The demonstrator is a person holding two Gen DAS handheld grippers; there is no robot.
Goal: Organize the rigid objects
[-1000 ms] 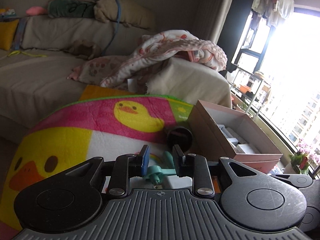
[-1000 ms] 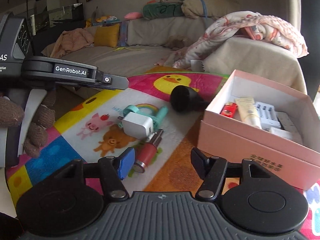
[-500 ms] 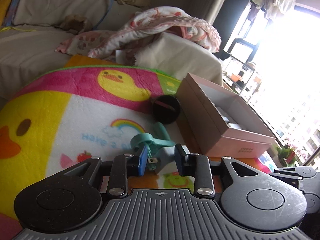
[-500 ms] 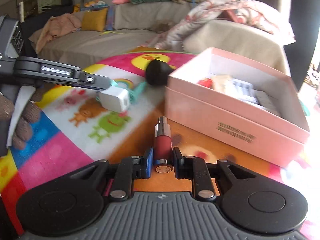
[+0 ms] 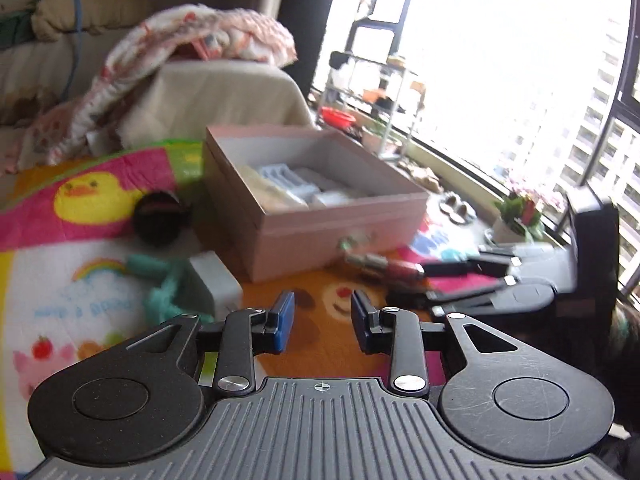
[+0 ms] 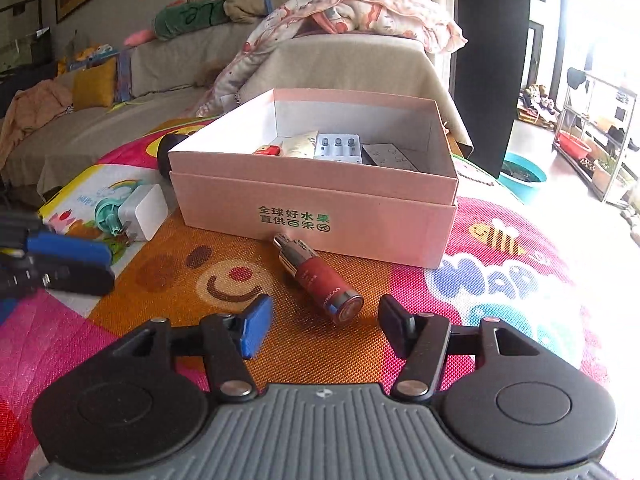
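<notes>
A pink open box holds a cream tube, a red item and white packs; it also shows in the left wrist view. A red bottle with a silver neck lies on the mat just before the box, between my right gripper's open fingers; it also shows in the left wrist view. My right gripper is open and empty. A white charger with a teal reel lies left of the box. My left gripper is open and empty, right of the charger.
A black round object lies behind the charger by the box's left side. The colourful play mat covers the surface. A sofa with blankets stands behind. A shelf rack and a teal basin stand far right.
My right gripper opened and let the red bottle down on the mat before the box. My left gripper opened, let go of the teal reel and swung right towards the box.
</notes>
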